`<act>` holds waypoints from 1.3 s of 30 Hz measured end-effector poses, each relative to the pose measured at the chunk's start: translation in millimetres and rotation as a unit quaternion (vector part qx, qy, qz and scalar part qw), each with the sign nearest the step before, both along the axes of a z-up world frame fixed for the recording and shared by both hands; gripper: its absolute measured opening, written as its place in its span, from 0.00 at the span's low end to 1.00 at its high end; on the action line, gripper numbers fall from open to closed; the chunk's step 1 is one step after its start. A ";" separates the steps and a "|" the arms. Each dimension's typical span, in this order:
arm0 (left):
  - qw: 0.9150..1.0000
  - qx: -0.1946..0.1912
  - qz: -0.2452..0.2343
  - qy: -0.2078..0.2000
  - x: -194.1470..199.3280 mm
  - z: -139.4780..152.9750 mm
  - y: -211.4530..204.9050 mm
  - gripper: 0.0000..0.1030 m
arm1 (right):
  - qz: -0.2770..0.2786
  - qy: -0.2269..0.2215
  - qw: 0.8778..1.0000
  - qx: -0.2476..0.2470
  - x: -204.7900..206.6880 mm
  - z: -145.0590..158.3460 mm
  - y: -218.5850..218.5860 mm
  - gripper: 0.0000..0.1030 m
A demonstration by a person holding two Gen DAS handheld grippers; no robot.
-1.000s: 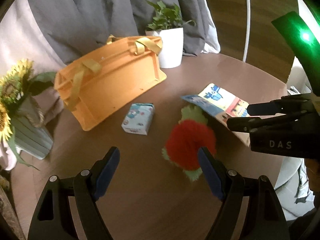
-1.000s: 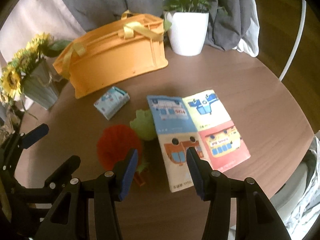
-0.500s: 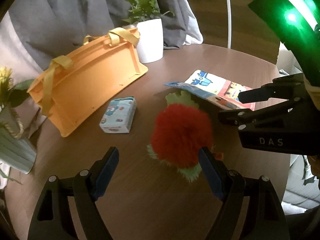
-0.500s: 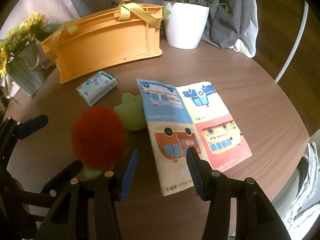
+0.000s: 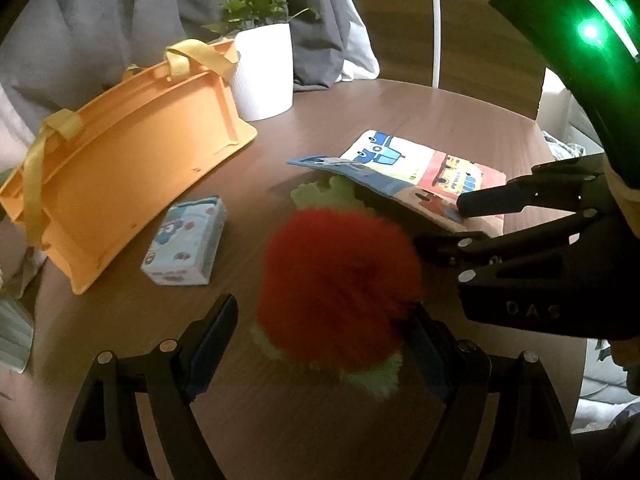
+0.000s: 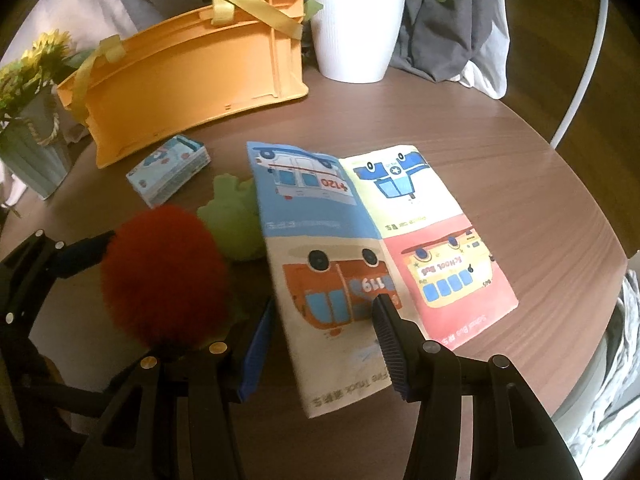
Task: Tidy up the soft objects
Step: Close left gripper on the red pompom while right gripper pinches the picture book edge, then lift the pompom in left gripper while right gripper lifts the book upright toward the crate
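Fluffy red-and-green plush toy [image 5: 340, 288] blurred, green base partly hidden under open soft cloth picture book [image 6: 372, 248] on round brown table [image 6: 520, 168]. Book's spine running toward white plant pot [image 6: 356, 32]; orange tote bag [image 6: 188, 68] tipped on side, contents unseen. Left gripper [image 5: 324, 344] wide, straddling toy w/o clamping; right gripper [image 6: 324, 344] half-open over book's near edge, not gripping.

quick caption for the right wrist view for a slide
Right gripper open over the cloth picture book, red fuzzy plush beside it on the round wooden table.
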State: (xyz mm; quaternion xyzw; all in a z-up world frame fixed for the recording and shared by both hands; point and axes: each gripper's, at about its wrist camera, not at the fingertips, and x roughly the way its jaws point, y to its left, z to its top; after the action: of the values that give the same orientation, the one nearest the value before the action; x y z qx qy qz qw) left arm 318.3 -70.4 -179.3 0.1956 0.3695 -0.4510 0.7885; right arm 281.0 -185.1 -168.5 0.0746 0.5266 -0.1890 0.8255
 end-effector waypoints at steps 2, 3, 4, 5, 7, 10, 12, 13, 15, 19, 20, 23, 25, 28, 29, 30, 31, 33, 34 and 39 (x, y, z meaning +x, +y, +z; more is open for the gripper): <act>1.000 -0.002 0.001 0.011 3.6 -2.9 -3.3 0.79 | -0.002 -0.001 1.000 0.003 1.2 -3.0 -3.8 0.50; 1.000 -0.004 0.001 0.019 5.1 -3.9 -4.6 0.79 | -0.003 -0.002 1.000 0.003 1.2 -3.3 -5.1 0.50; 1.000 -0.008 0.002 0.027 7.0 -4.5 -5.4 0.79 | -0.003 -0.005 1.000 0.003 1.6 -3.9 -6.2 0.50; 0.999 -0.014 0.005 0.033 8.7 -4.9 -5.7 0.79 | -0.002 -0.006 1.000 0.004 1.9 -4.1 -6.7 0.50; 0.999 -0.019 0.009 0.037 10.4 -5.9 -6.4 0.79 | 0.000 -0.011 1.000 0.006 2.0 -4.3 -8.2 0.49; 0.999 -0.017 0.014 0.041 12.7 -7.9 -9.8 0.72 | 0.002 -0.018 1.000 0.006 0.7 -3.4 -8.9 0.45; 0.998 -0.020 0.015 0.049 13.5 -8.8 -11.0 0.67 | 0.005 -0.021 1.000 0.008 -0.3 -3.4 -9.5 0.31; 0.998 -0.019 0.018 0.051 13.2 -9.5 -11.0 0.64 | 0.007 -0.022 1.000 0.013 -0.7 -3.6 -10.2 0.29; 0.998 -0.016 0.019 0.057 12.0 -11.1 -12.2 0.59 | 0.006 -0.022 1.000 0.019 -1.5 -4.1 -10.9 0.23; 0.997 -0.016 0.032 0.066 9.2 -11.8 -11.5 0.48 | 0.000 -0.027 0.999 0.033 -5.0 -1.7 -13.8 0.11; 0.997 -0.018 0.037 0.066 8.0 -10.8 -11.0 0.45 | -0.001 -0.028 0.999 0.034 -5.3 -1.0 -14.2 0.10; 0.996 -0.022 0.047 0.067 4.9 -6.5 -10.3 0.37 | -0.002 -0.034 0.999 0.038 -6.8 2.7 -16.9 0.06; 0.996 -0.028 0.054 0.070 2.4 -2.2 -9.0 0.36 | -0.002 -0.043 0.998 0.037 -8.9 7.4 -17.5 0.05; 0.995 -0.037 0.069 0.067 -2.2 7.9 -6.6 0.34 | -0.002 -0.055 0.998 0.035 -12.2 14.8 -19.0 0.04; 0.994 -0.041 0.074 0.067 -2.8 12.2 -6.5 0.34 | -0.003 -0.060 0.998 0.037 -13.3 18.2 -20.7 0.04; 0.994 -0.045 0.078 0.068 -3.4 15.4 -6.0 0.34 | -0.004 -0.063 0.997 0.038 -14.3 20.7 -21.7 0.04; 0.993 -0.048 0.083 0.068 -4.0 19.1 -5.5 0.34 | -0.005 -0.067 0.997 0.037 -15.1 23.4 -22.9 0.03; 0.992 -0.056 0.092 0.070 -3.7 26.6 -5.3 0.34 | -0.007 -0.074 0.997 0.038 -16.7 29.2 -24.1 0.03; 0.991 -0.059 0.097 0.071 -2.7 30.2 -5.8 0.34 | -0.007 -0.078 0.996 0.039 -17.2 32.0 -25.2 0.03; 0.989 -0.072 0.112 0.068 2.0 50.3 -8.5 0.34 | -0.007 -0.097 0.994 0.040 -16.8 47.1 -28.8 0.03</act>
State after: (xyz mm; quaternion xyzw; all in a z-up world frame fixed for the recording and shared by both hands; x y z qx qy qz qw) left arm 320.3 -78.9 -129.1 0.0641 0.4086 -0.3976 0.8191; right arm 264.2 -214.0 -121.4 0.1290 0.4507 -0.1656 0.8676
